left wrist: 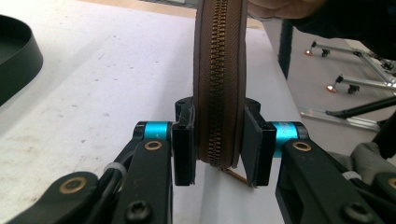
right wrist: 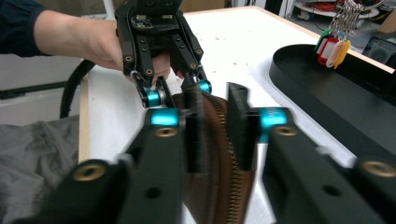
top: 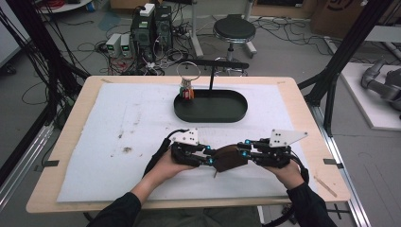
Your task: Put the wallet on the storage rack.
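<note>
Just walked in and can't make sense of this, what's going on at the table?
A person holds a brown zippered pouch between two hand-held grippers over the white mat. The left gripper has its jaws on either side of one end, zipper facing its camera; the left pad touches, the right seems slightly off. The right gripper straddles the other end. A black tray with tagged keys sits farther back.

— What's on the table?
— A white mat (top: 118, 142) (a few brown specks on it) and a black oval tray (top: 211, 112) with a bunch of coloured key tags (top: 187, 91).
— Beyond it?
— A round stool (top: 234, 29), computer towers (top: 152, 23).
</note>
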The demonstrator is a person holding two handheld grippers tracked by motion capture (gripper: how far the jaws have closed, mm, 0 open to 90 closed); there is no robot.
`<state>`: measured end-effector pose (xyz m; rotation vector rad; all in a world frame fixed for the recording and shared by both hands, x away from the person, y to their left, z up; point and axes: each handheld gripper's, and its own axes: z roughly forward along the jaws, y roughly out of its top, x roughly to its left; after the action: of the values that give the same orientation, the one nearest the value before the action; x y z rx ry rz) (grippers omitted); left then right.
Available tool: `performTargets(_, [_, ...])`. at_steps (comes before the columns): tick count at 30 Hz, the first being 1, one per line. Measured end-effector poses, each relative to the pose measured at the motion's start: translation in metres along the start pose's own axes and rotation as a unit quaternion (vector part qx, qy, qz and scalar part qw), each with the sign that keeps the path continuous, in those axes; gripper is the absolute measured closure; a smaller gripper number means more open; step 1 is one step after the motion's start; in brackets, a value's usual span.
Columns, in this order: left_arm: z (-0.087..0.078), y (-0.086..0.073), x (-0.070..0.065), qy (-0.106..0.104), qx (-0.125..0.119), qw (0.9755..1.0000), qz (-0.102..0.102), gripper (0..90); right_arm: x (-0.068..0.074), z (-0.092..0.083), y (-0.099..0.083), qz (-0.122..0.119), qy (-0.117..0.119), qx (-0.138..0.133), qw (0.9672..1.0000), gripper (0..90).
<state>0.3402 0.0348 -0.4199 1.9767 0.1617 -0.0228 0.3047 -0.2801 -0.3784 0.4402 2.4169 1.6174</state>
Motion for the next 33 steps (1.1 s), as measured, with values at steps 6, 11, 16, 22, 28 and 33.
performTargets(6, [-0.016, 0.012, -0.005, 0.012, 0.000, 0.9998, 0.018, 68.7, -0.004, -0.003, 0.000, 0.015, 0.003, -0.008, 0.9999, 57.7])
performTargets(11, [-0.030, 0.018, -0.006, 0.027, 0.011, 0.9992, 0.027, 68.7, -0.008, -0.003, -0.002, 0.034, 0.017, 0.002, 0.9993, 47.7])
performTargets(16, [-0.038, 0.021, -0.007, 0.029, 0.008, 0.9992, 0.027, 68.7, -0.008, 0.007, -0.003, 0.042, 0.037, 0.025, 0.9981, 40.4])
performTargets(22, [-0.038, 0.022, -0.009, 0.022, 0.016, 0.9991, 0.033, 68.6, -0.005, 0.020, -0.001, 0.046, 0.047, 0.037, 0.9972, 37.6])
performTargets(28, [-0.033, 0.025, -0.014, 0.012, 0.022, 0.9989, 0.040, 68.6, -0.002, 0.028, -0.001, 0.042, 0.052, 0.050, 0.9965, 44.1])
performTargets(33, [-0.036, 0.027, -0.014, 0.011, 0.015, 0.9989, 0.043, 68.1, -0.001, 0.027, 0.000, 0.027, 0.071, 0.038, 0.9963, 62.9])
